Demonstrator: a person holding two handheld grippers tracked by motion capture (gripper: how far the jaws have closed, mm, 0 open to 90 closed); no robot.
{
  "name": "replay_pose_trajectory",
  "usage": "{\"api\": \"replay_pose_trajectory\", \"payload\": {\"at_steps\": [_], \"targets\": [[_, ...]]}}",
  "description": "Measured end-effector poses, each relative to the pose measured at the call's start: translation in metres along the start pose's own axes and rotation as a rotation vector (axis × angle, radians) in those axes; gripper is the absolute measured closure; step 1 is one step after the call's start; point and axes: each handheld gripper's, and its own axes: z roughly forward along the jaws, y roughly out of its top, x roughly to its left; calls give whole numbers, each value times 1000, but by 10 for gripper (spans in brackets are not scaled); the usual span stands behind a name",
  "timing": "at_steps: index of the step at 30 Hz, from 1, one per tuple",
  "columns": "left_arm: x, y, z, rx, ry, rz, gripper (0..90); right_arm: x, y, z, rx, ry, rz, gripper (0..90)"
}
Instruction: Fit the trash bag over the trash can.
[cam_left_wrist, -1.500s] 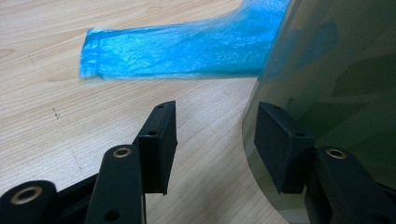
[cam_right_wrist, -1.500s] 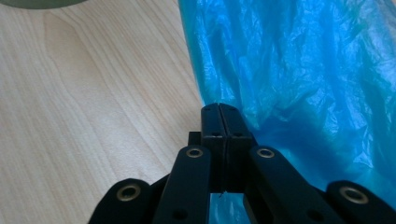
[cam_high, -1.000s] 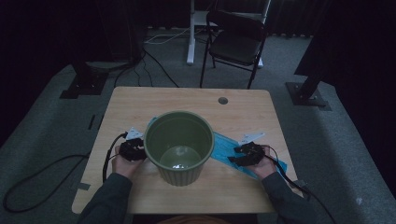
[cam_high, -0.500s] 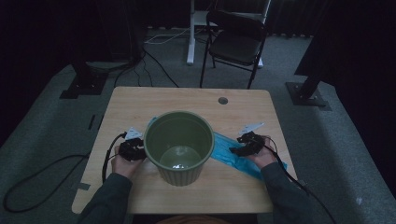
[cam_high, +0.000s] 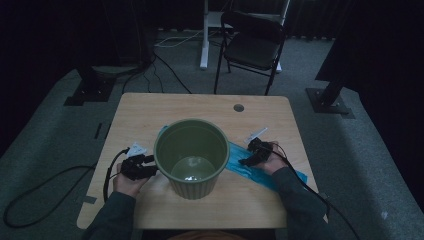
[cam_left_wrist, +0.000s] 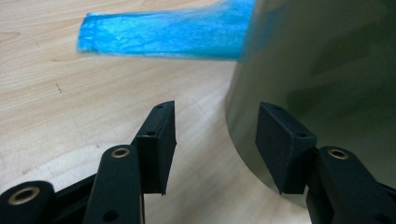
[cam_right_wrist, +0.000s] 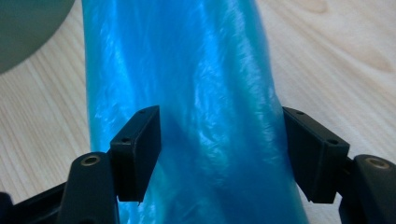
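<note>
- high view: one green ribbed bin (cam_high: 191, 155) is seen standing upright near the middle of the wooden worktop (cam_high: 150, 107), with one blue plastic bag (cam_high: 260, 171) laid flat beside it and running toward the worktop's near right edge.
- the left gripper (cam_high: 142, 167) is held just beside the bin's left wall; the right gripper (cam_high: 248, 159) is held over the bag near the bin. one black folding chair (cam_high: 252, 47) is seen beyond the worktop, and one cable hole (cam_high: 238, 107) in its far part.
- left gripper view: the left gripper (cam_left_wrist: 215, 144) is seen spread, nothing between its two black jaws; one jaw lies close against the bin's wall (cam_left_wrist: 322, 70), though contact cannot be told. one end of the bag (cam_left_wrist: 163, 35) is seen flat on the wood beyond.
- right gripper view: the right gripper (cam_right_wrist: 219, 154) is spread wide, its jaws having just been opening, and the bag (cam_right_wrist: 187, 93) is straddled but not pinched. a corner of the bin (cam_right_wrist: 28, 28) is seen at the upper left.
- the step in hand is judged to be the reach for the bag, so that the bin can be lined.
- the next move is judged to call for the right gripper to be lowered and pressed together on a fold of the thin film, while the bin is steadied by the left.
</note>
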Motion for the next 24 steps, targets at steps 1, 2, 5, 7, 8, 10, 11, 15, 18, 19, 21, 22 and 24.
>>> {"api": "replay_pose_trajectory", "payload": {"at_steps": [1,2,5,7,8,10,11,15,18,19,21,22,24], "targets": [[-1,-1,-2,0,-2,1,481,1,0,1,7,-3,-8,319],[-3,-3,-4,0,0,5,481,3,-1,2,14,-7,-14,316],[-6,-7,-10,5,8,6,481,3,-1,2,17,-16,-18,350],[-7,-9,-13,-1,4,0,482,3,0,1,18,-29,-18,426],[-8,-10,-15,-4,4,0,482,2,0,0,18,-33,-16,484],[-9,-10,-17,-9,-2,5,482,1,1,-1,21,-35,-14,597],[-10,-11,-18,-10,-3,9,482,1,1,-1,23,-33,-17,670],[-13,-12,-20,-18,-17,25,482,-2,2,-3,36,-40,-2,851],[-15,-13,-22,-21,-27,38,482,-8,1,-6,22,-18,33,887],[-15,-13,-22,-23,-30,44,482,-10,1,-8,16,-12,52,889],[-16,-12,-22,-27,-35,50,482,-13,1,-14,-6,0,76,890],[-17,-12,-21,-26,-37,52,482,-15,1,-18,-19,6,86,890],[-18,-11,-18,-20,-43,58,482,-19,2,-25,-44,19,100,890]]}}
